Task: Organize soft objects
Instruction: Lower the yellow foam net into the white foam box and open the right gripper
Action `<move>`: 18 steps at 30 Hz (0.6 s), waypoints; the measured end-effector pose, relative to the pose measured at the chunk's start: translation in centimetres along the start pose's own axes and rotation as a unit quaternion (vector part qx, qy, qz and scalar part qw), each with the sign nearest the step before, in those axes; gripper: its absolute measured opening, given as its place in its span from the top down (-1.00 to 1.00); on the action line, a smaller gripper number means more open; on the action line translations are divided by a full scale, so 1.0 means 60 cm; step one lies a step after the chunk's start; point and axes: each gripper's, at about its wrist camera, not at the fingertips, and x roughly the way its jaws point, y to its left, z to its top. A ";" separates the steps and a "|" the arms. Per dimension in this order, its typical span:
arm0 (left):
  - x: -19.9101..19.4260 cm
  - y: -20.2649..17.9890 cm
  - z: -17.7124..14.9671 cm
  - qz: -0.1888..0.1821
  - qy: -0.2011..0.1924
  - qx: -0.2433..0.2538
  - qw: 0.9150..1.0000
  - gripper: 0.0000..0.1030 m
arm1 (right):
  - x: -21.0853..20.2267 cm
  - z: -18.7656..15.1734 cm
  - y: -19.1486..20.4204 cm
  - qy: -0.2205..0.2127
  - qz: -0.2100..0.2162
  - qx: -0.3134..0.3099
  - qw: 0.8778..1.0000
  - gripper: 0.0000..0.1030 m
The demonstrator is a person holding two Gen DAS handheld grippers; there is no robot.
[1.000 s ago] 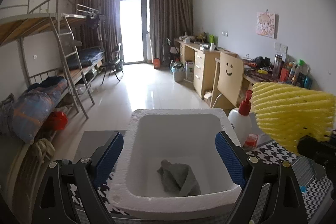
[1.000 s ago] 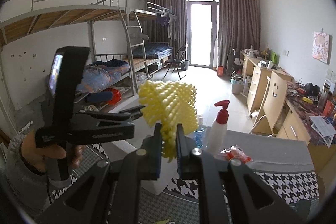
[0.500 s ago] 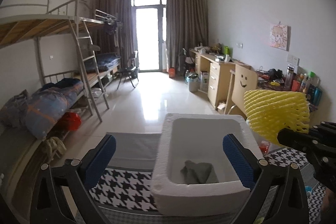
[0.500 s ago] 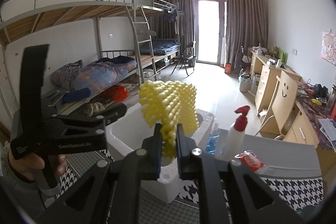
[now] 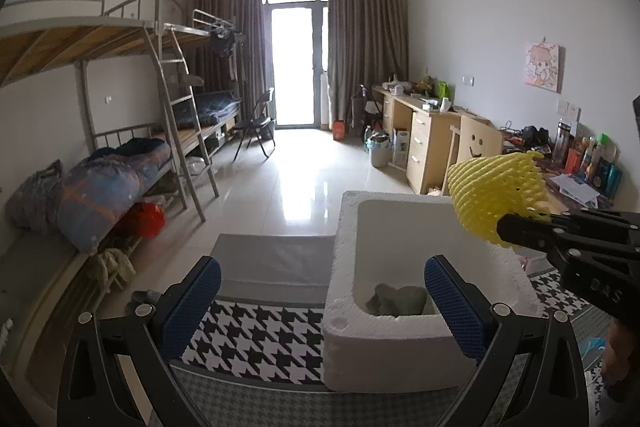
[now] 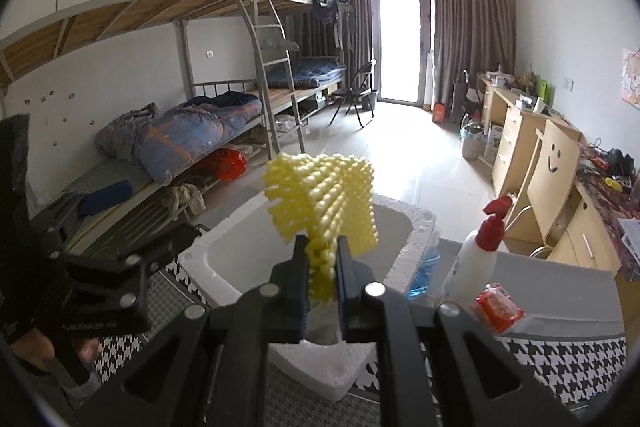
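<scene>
My right gripper is shut on a yellow foam net sleeve and holds it above the right rim of a white foam box. In the left wrist view the sleeve hangs over the box, with the right gripper coming in from the right. A grey cloth lies inside the box. My left gripper is open and empty, low at the box's near left corner.
The box stands on a houndstooth cloth over a grey table. A white spray bottle with a red top, a red packet and a blue bag sit right of the box. Bunk beds stand left, desks right.
My left gripper has drawn back and to the left, so the box now sits to its right. My right gripper has carried the yellow sleeve over the box.
</scene>
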 end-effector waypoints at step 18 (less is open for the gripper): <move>-0.002 0.023 -0.019 0.012 0.009 -0.015 1.000 -0.98 | 0.074 0.001 -0.011 0.055 0.015 0.015 0.998 0.71</move>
